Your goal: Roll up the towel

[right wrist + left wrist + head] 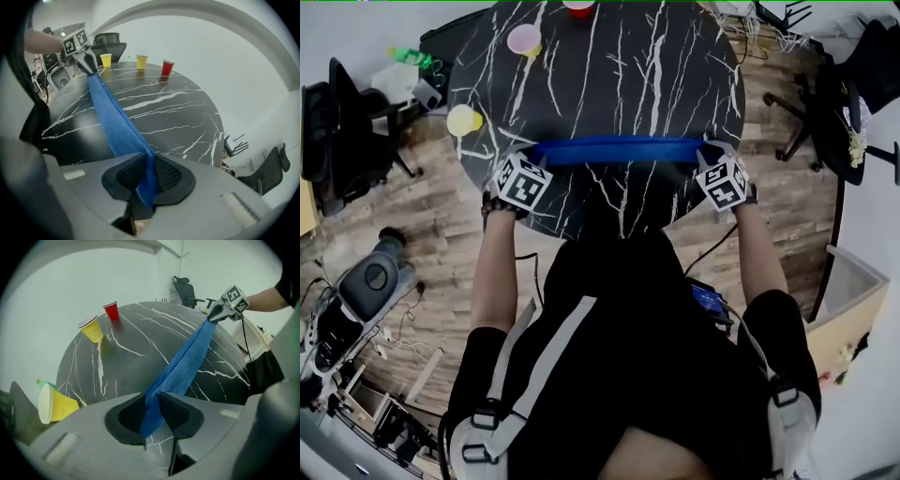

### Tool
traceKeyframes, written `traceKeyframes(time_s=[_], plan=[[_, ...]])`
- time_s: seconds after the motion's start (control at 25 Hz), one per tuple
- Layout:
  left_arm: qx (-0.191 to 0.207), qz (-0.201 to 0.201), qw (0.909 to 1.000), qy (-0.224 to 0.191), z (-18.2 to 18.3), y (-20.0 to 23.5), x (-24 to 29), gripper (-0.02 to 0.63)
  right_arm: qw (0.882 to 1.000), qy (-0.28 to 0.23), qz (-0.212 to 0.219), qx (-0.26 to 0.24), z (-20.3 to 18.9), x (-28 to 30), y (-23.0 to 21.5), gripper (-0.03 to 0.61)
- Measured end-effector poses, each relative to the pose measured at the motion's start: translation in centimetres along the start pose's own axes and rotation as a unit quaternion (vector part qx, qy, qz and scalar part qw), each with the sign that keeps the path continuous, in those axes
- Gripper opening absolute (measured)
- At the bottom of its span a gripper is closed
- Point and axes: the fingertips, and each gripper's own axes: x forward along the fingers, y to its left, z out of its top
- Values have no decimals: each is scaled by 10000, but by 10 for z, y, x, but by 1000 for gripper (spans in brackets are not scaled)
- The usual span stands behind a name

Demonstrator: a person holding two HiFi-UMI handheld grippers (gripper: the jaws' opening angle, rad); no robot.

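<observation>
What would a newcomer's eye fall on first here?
A blue towel stretched taut between the left gripper and right gripper, both shut on its ends, over the near edge of the black marble table. A red cup and two yellow cups stand along its far-left rim.

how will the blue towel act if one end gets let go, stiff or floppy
Likely floppy: the towel bunches into a narrow band between the left tool and right tool, held straight only by both grips. Probably light, since thin pinches at the ends carry it. Its nappy cloth should not slip easily.
</observation>
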Motion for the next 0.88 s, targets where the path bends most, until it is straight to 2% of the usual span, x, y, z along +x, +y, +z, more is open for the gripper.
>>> traceKeyframes(time_s=[0.12, 0.24, 0.48, 0.6, 0.72, 0.88], plan=[[-38, 98, 9999, -70, 0, 6, 9, 112, 9999, 33, -17, 102, 1, 4, -4, 71], [-102, 177, 9997, -157, 0, 5, 11, 81, 9999, 21, -9, 146, 1, 5, -3, 67], [-106, 337, 9991, -220, 0, 5, 7, 89, 9998, -109, -104, 140, 4, 3, -3, 67], [-171, 580, 9967, -535, 6, 11, -3, 126, 9981, -410, -330, 329, 10, -7, -9, 121], [-158, 738, 9936, -844, 13, 13, -19, 127, 9934, -874, -492, 563, 26, -26, -13, 124], [-138, 672, 9913, -1122, 20, -1, -31, 126, 9921, -1054, -558, 383, 30, -38, -1, 124]])
